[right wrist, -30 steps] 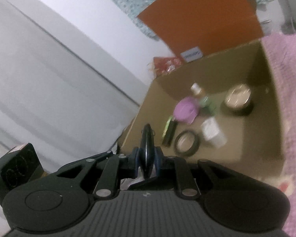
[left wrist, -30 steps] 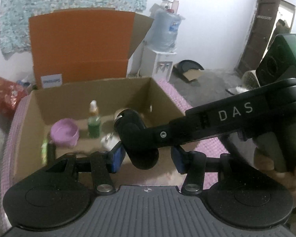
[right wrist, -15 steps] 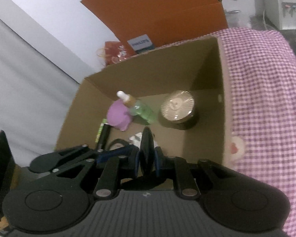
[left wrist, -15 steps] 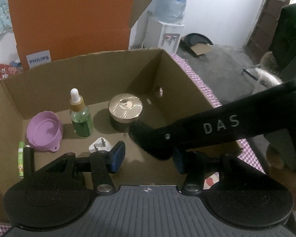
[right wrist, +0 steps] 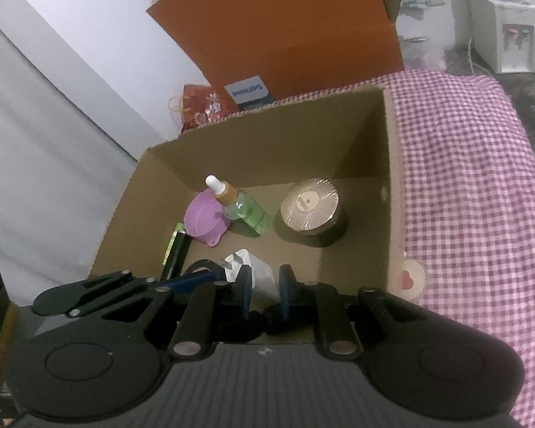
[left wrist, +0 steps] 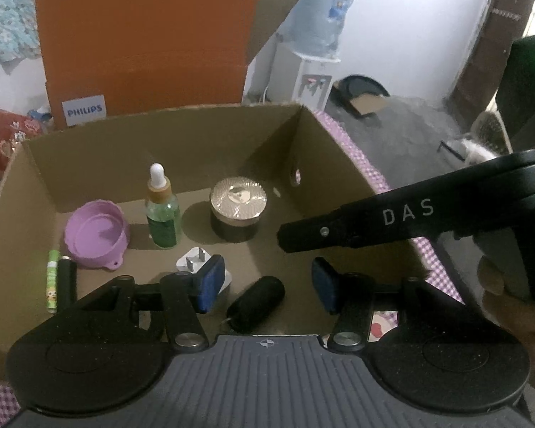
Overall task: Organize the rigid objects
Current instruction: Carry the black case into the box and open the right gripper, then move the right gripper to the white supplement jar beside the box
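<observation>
Where the orange flap [left wrist: 142, 39] rises, a label [left wrist: 83, 110] reads "PHILIPS".

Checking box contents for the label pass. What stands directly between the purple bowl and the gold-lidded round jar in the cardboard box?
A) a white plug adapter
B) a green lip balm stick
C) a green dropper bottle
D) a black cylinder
C: the green dropper bottle stands upright between the purple bowl and the gold-lidded jar along the back of the cardboard box, as the right wrist view also shows.
</observation>
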Available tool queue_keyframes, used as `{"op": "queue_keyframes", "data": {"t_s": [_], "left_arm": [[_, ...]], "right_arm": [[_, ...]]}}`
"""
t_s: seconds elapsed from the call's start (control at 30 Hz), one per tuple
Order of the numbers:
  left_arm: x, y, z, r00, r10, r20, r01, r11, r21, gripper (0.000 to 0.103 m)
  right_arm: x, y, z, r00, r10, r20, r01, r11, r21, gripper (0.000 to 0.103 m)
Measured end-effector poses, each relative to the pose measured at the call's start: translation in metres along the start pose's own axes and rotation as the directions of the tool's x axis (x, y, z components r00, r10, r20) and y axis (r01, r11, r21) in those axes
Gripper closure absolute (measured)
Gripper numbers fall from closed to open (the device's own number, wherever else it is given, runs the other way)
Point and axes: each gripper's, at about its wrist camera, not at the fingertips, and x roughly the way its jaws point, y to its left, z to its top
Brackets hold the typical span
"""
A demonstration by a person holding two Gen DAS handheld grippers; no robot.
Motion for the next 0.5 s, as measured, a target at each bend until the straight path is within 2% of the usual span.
{"op": "queue_keyframes", "data": {"t_s": [0.23,0.5], "left_arm": [[-0.048,-0.002,-0.006,0.996,0.010,0.084,-0.009,1.000,-0.010,0.046],[-0.108,0.003,-0.033,0.989,0.034,0.142,-0.029,0.999,-0.036,0.042]], "right_arm": [[-0.035,0.010,-0.014,0.997,0.031,0.071,-0.031,0.999,0.006,0.085],[-0.085,0.035,-0.051,0.981,0.125,0.149,-0.126,0.992,-0.002,0.083]]}}
